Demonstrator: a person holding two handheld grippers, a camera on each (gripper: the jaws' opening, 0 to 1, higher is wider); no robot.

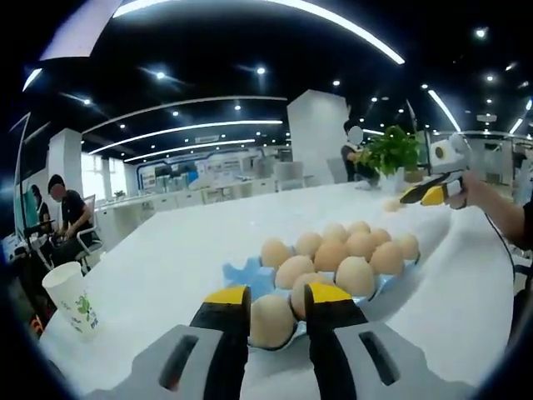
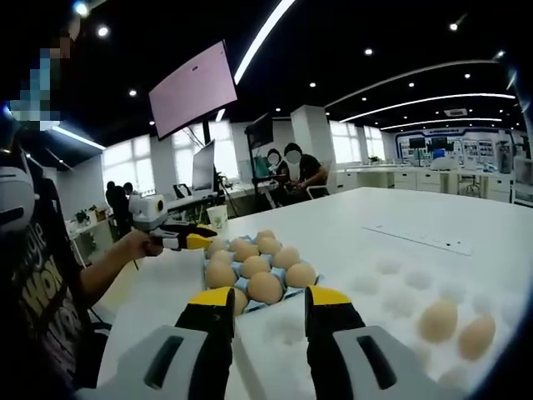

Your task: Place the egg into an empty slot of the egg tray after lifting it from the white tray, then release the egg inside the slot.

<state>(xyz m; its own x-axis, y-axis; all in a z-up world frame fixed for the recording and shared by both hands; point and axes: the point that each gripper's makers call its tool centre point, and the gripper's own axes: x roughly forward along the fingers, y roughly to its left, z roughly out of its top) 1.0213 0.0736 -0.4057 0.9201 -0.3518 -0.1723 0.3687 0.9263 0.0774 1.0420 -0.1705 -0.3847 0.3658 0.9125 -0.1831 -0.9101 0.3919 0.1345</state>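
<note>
Egg sits pinched between the left gripper's yellow-tipped jaws, just over the blue egg tray's near corner at six o'clock. Right gripper hangs spread, holding nothing, above the white tray, where two eggs lie at four o'clock on the surface.

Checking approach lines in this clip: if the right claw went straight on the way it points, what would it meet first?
Probably the white tray just ahead of the open right claw; beyond it, the egg tray. Depth is uncertain.
</note>
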